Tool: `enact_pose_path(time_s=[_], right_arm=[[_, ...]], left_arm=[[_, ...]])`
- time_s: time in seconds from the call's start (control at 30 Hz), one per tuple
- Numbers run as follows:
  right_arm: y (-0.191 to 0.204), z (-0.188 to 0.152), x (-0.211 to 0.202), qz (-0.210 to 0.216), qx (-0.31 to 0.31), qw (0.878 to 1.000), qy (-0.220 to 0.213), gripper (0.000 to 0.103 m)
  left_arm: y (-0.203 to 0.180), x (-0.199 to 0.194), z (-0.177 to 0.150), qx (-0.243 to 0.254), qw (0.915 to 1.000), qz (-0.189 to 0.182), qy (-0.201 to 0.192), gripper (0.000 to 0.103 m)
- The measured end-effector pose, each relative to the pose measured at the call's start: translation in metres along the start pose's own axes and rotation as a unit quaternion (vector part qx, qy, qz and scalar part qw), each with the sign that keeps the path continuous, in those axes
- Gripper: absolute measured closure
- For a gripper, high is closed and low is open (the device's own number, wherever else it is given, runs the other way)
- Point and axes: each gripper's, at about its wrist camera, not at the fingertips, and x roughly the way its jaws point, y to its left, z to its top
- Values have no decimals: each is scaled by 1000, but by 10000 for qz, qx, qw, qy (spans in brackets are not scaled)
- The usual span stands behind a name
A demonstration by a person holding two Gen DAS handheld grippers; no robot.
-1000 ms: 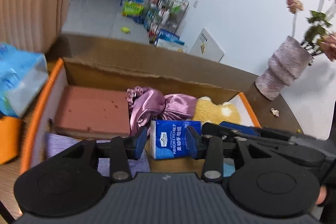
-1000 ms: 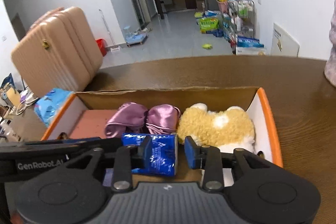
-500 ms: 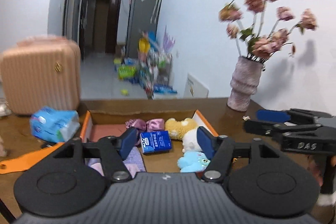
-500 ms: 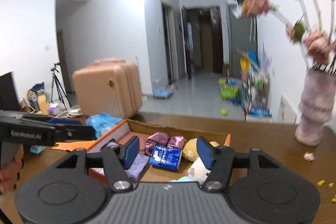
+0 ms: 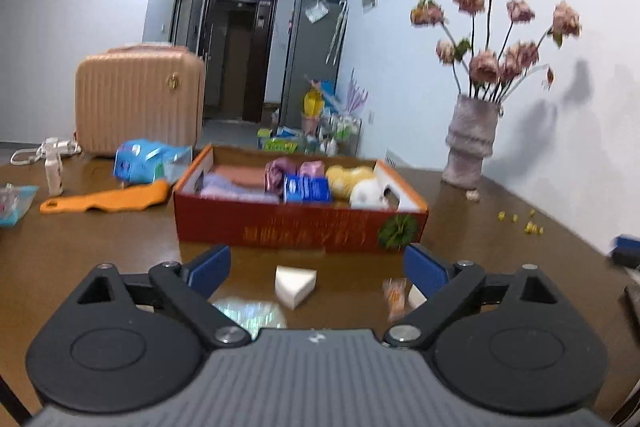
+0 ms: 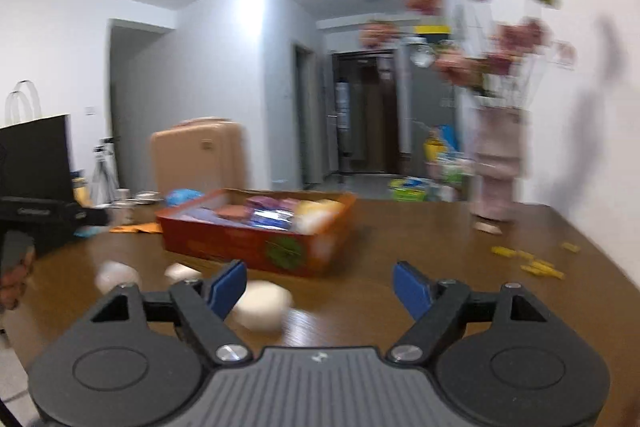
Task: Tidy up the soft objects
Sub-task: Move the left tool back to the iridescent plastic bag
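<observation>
A red cardboard box [image 5: 300,227] [image 6: 256,247] stands on the brown table and holds soft things: a blue tissue pack [image 5: 306,188], purple satin cloth [image 5: 280,169], a yellow plush [image 5: 348,177], a white plush [image 5: 366,194] and folded cloths [image 5: 236,187]. My left gripper [image 5: 316,267] is open and empty, well in front of the box. A white wedge sponge [image 5: 295,285] lies between its fingers on the table. My right gripper [image 6: 320,285] is open and empty. White sponges [image 6: 262,311] [image 6: 182,271] [image 6: 116,277] lie near it, blurred.
A vase of pink flowers [image 5: 472,147] stands at the back right. A blue tissue bag [image 5: 148,161], an orange cloth [image 5: 108,197] and a pink suitcase [image 5: 138,103] are to the left. Yellow bits [image 5: 520,221] lie on the right. The left gripper shows at the right wrist view's left edge [image 6: 48,217].
Both grippers have let go of the blue tissue pack inside the box, opened wide and pulled far back from the box. The pack now lies in the box.
</observation>
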Motion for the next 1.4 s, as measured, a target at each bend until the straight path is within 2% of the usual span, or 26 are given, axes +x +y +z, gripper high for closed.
enact_pose_path(time_s=[0.13,0.23,0.33,0.6,0.93,1.1,1.3,1.4], right_arm=[[-75,-5,-33,-1117,-132,9936,-95,18],[-129,-7,-44,-1657,261,9855,-256,18],[-160,-12,-39,-2025,466,9780,-185,18],[-183,-38,-19,-2198,567,9739,-6,18],[-181,-43,-15,-2294,432,9723,117,18],[-180,-37,-22,-2322,438,9717,-33,18],[-183,-42,-15,-2303,432,9720,171,18],[-179,-37,-18,-2291,429,9724,58,18]], left_arm=[[5,-1,-9,-55,9995,309,-102,8],[9,-2,-10,-188,9989,396,-162,8],[12,-5,-11,-193,9985,476,-164,8],[18,-11,-8,-210,9973,666,-223,7],[20,-13,-7,-212,9967,753,-234,7],[21,-16,-8,-222,9963,784,-276,7],[24,-16,-9,-257,9960,816,-253,7],[24,-17,-9,-254,9959,832,-262,7]])
